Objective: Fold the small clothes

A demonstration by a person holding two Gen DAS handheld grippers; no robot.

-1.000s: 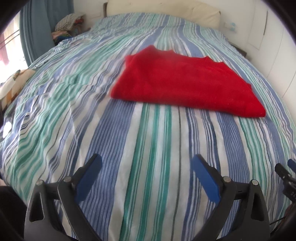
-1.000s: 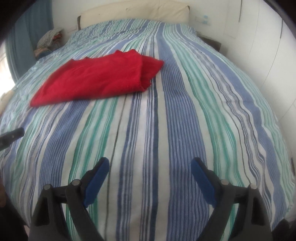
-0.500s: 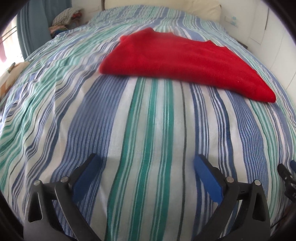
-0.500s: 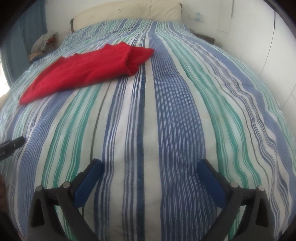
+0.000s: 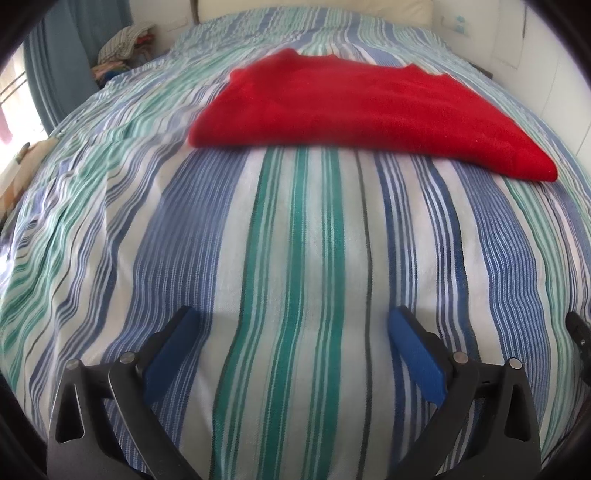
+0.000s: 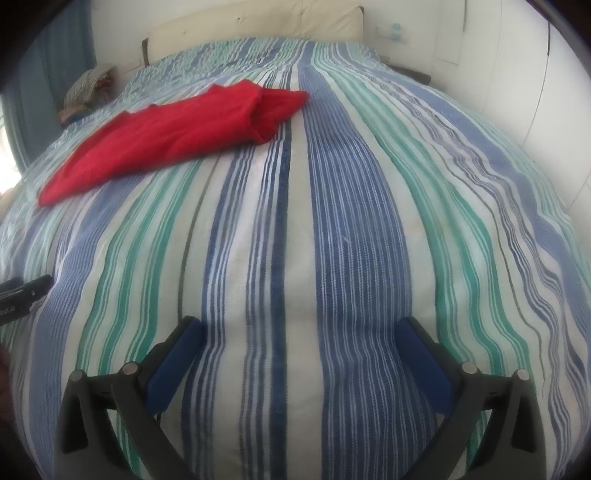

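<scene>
A red knitted garment (image 5: pixel 362 110) lies folded flat on the striped bedspread (image 5: pixel 295 240), ahead of my left gripper. In the right wrist view the garment (image 6: pixel 177 136) lies far ahead to the left, with a sleeve end sticking out at its right. My left gripper (image 5: pixel 295 336) is open and empty, low over the bedspread, well short of the garment's near edge. My right gripper (image 6: pixel 301 343) is open and empty, low over bare bedspread (image 6: pixel 351 240), to the right of the garment.
A cream headboard (image 6: pixel 258 26) stands at the far end. A pile of clothes (image 5: pixel 123 46) sits at the far left by a blue curtain (image 5: pixel 55 66). White wall panels (image 6: pixel 517 74) run along the right. The other gripper's tip (image 6: pixel 22 295) shows at the left edge.
Both grippers have dropped lower and moved forward over the bed, so the red garment looks nearer and larger. Both stayed open. The garment has not moved.
</scene>
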